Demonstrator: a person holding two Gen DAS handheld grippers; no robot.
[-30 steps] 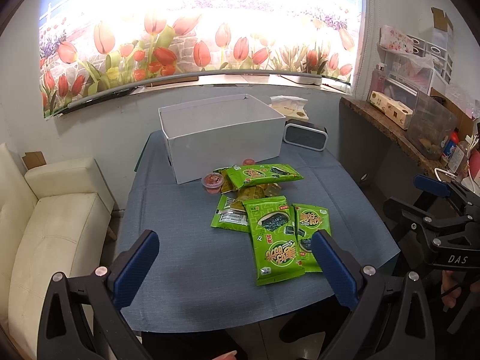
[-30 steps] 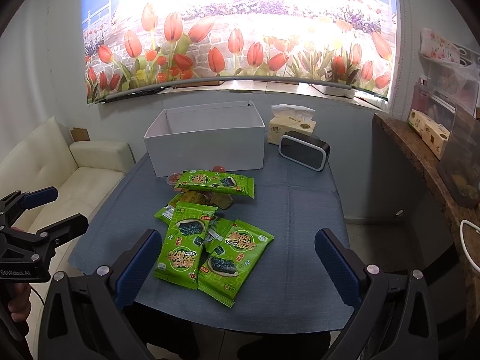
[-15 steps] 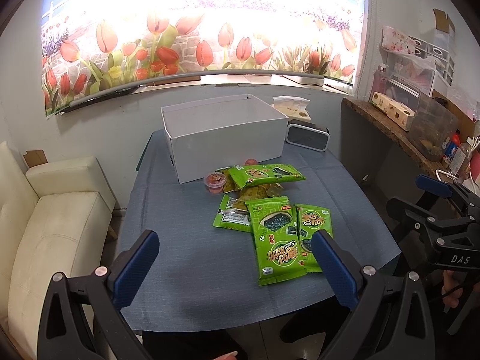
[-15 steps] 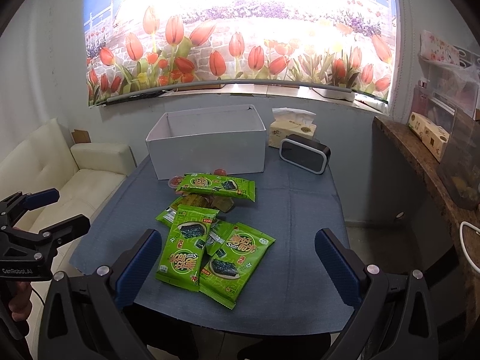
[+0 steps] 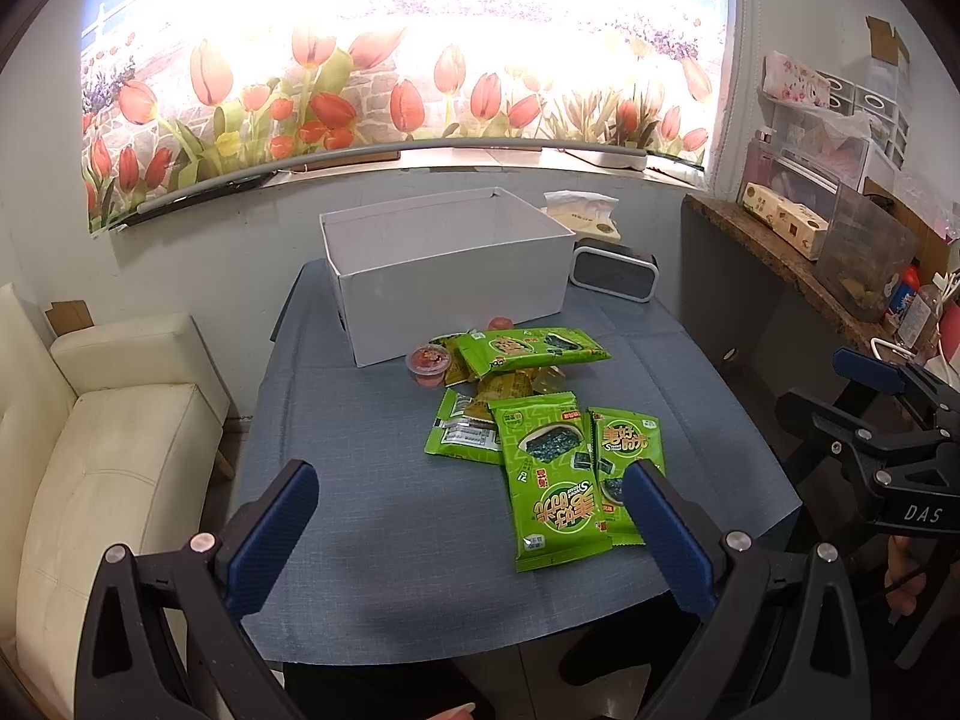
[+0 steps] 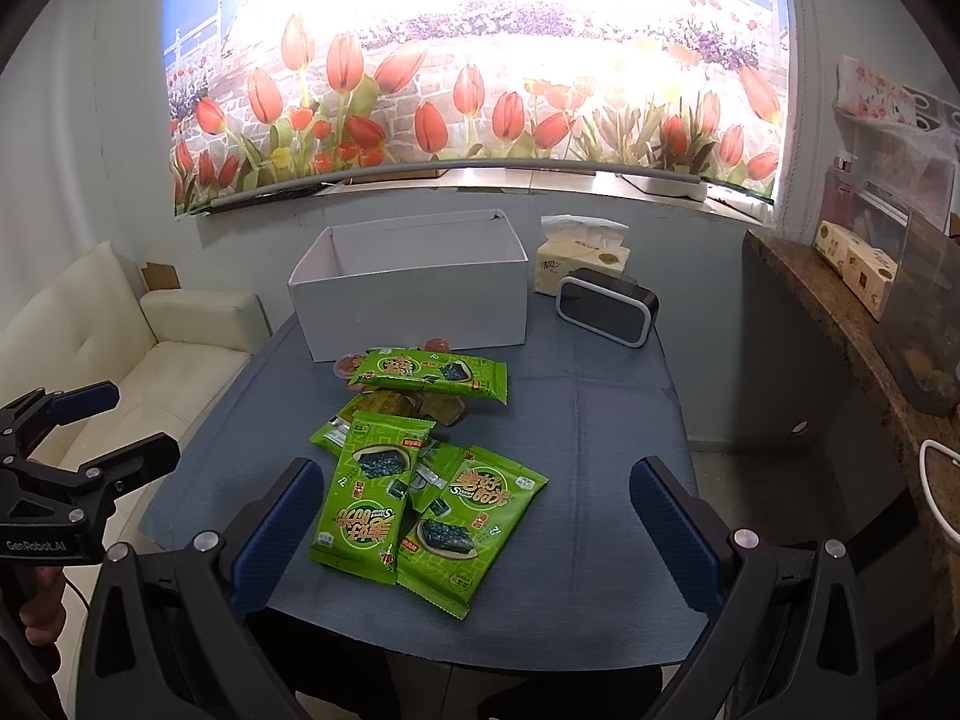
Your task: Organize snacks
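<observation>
On blue table (image 6: 600, 480), mid-near: pile of green snack packs (image 6: 420, 480). Lower packs part-hidden under top ones; jelly cup (image 5: 427, 360) half-covered. Nearest packs' long axes run near-far; far pack (image 6: 435, 373) lies left-right. White box (image 6: 414, 294) beyond. Left gripper (image 5: 468, 516), right gripper (image 6: 468, 510): jaws wide apart, holding nothing.

seaweed snack packets (image 6: 360, 510): glossy foil-like plastic | white box (image 6: 414, 300): matt card | worktop (image 6: 600, 480): woven matt blue cloth | sofa (image 5: 108, 468): smooth cream leather-look
</observation>
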